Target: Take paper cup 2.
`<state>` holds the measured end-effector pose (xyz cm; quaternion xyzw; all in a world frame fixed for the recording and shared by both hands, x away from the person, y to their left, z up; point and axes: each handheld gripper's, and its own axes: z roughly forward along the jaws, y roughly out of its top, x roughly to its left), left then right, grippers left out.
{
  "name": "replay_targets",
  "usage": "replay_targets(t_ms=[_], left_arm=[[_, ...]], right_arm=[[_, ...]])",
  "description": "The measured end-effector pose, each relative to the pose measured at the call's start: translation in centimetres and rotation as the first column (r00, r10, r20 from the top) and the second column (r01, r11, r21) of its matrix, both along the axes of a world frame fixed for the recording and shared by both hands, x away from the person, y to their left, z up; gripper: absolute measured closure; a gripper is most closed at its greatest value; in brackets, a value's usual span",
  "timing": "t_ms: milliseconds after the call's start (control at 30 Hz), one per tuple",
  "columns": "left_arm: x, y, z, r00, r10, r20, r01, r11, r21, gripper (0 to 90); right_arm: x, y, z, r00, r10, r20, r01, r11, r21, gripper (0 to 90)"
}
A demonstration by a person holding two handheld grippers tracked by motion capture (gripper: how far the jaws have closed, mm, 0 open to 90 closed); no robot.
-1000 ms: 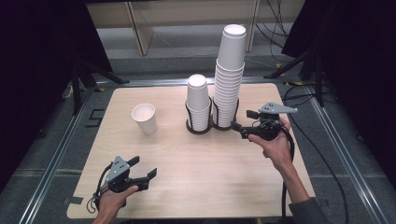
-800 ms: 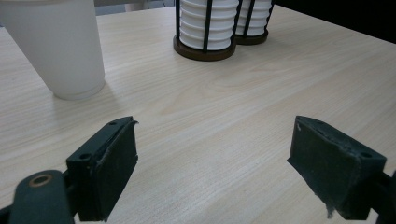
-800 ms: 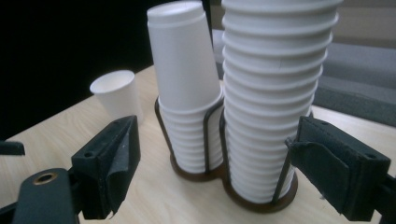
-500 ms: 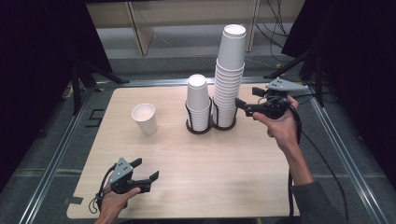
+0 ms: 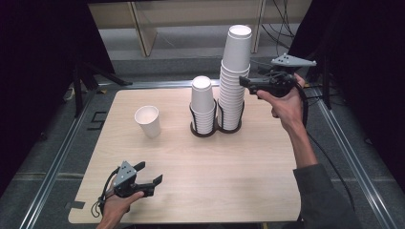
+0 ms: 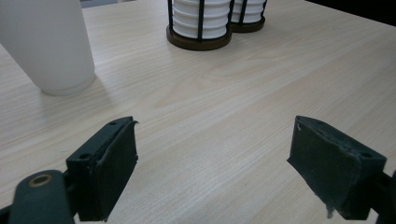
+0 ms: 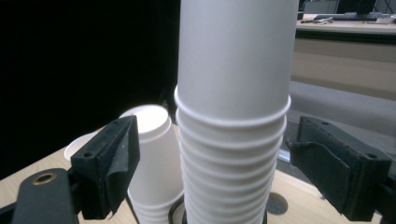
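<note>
A tall stack of white paper cups [image 5: 234, 76] and a shorter stack [image 5: 202, 102] stand in a black wire holder [image 5: 217, 130] at the table's back middle. A single white cup [image 5: 148, 121] stands alone to the left. My right gripper [image 5: 243, 82] is raised level beside the tall stack's upper half. In the right gripper view the tall stack [image 7: 233, 116] stands between the open jaws with a gap on each side. The shorter stack [image 7: 152, 154] shows behind. My left gripper [image 5: 151, 172] rests open near the front left edge, with nothing between its jaws [image 6: 215, 140].
In the left gripper view the single cup [image 6: 46, 46] is ahead at the left and the holder's base [image 6: 198, 42] farther off. The wooden table [image 5: 229, 181] is bare in the middle and front right. Metal rails [image 5: 52, 162] run along the table's sides.
My right gripper has risen from the holder's height to the upper half of the tall stack and moved a little toward the back. The left gripper has stayed put.
</note>
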<state>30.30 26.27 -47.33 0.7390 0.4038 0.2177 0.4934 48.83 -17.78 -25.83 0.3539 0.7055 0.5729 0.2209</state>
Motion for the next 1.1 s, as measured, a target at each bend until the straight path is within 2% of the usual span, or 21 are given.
replay_targets(t_ms=[33,100,133,167,200,233,267,500,567,733,767,900,967,1100], left_arm=[[0.0,0.0,0.0,1.0,-0.001,-0.001,0.001,1.0,0.006,14.4],[-0.1,-0.1,0.0,0.9999,-0.008,-0.009,0.008,0.9999,0.008,14.4],[-0.1,-0.2,-0.1,0.9999,-0.012,-0.004,0.012,0.9999,-0.005,14.4],[-0.1,-0.1,0.0,0.9998,-0.017,-0.006,0.017,0.9998,0.008,14.4],[-0.1,-0.1,0.0,0.9998,-0.015,-0.011,0.016,0.9996,0.021,14.4],[0.0,-0.2,-0.1,0.9997,-0.024,-0.004,0.024,0.9997,0.006,14.4],[-0.1,-0.3,-0.1,0.9998,-0.021,-0.004,0.021,0.9998,0.001,14.4],[-0.1,-0.3,-0.1,0.9996,-0.028,-0.011,0.028,0.9996,-0.001,14.4],[-0.2,-0.4,-0.1,0.9994,-0.031,-0.012,0.031,0.9995,-0.001,14.4],[-0.2,-0.5,-0.2,0.9993,-0.036,-0.012,0.036,0.9993,-0.01,14.4],[-0.2,-0.6,-0.2,0.9992,-0.037,-0.013,0.037,0.9993,-0.01,14.4],[-0.2,-0.5,-0.1,0.9991,-0.04,-0.014,0.04,0.9992,-0.003,14.4],[-0.2,-0.5,-0.1,0.9991,-0.041,-0.014,0.041,0.9992,-0.003,14.4],[-0.3,-0.5,-0.1,0.999,-0.042,-0.013,0.042,0.9991,-0.003,14.4]], right_arm=[[0.2,0.1,0.2,1.0,-0.005,-0.005,0.005,1.0,0.0,15.7],[0.9,0.4,0.4,0.9997,-0.013,0.018,0.014,0.9998,-0.011,15.6],[1.1,0.6,0.5,0.9999,-0.012,-0.004,0.012,0.9999,-0.006,15.7],[1.4,0.7,0.6,0.9999,-0.014,0.009,0.014,0.9999,-0.007,15.6],[1.5,0.8,0.7,0.9997,-0.023,0.001,0.023,0.9997,-0.002,15.6],[1.7,0.9,0.8,0.9997,-0.023,0.009,0.023,0.9997,-0.002,15.6],[1.9,1.0,0.9,0.9998,-0.018,-0.002,0.018,0.9998,0.012,15.7],[3.3,1.6,1.6,0.9994,-0.036,0.004,0.036,0.9988,0.033,15.4],[3.7,2.0,1.7,0.9998,-0.022,0.005,0.021,0.9994,0.027,15.4],[4.6,2.7,2.1,0.9987,-0.048,0.014,0.048,0.9988,0.012,15.1],[4.7,2.9,2.1,0.9985,-0.053,-0.006,0.054,0.9983,0.021,15.0],[5.5,3.3,2.3,0.9983,-0.058,0.01,0.058,0.9982,0.018,13.7],[5.7,3.6,2.3,0.9983,-0.059,-0.002,0.059,0.9982,0.008,13.7],[6.3,3.9,2.1,0.9983,-0.055,-0.02,0.056,0.9982,0.02,12.6]])
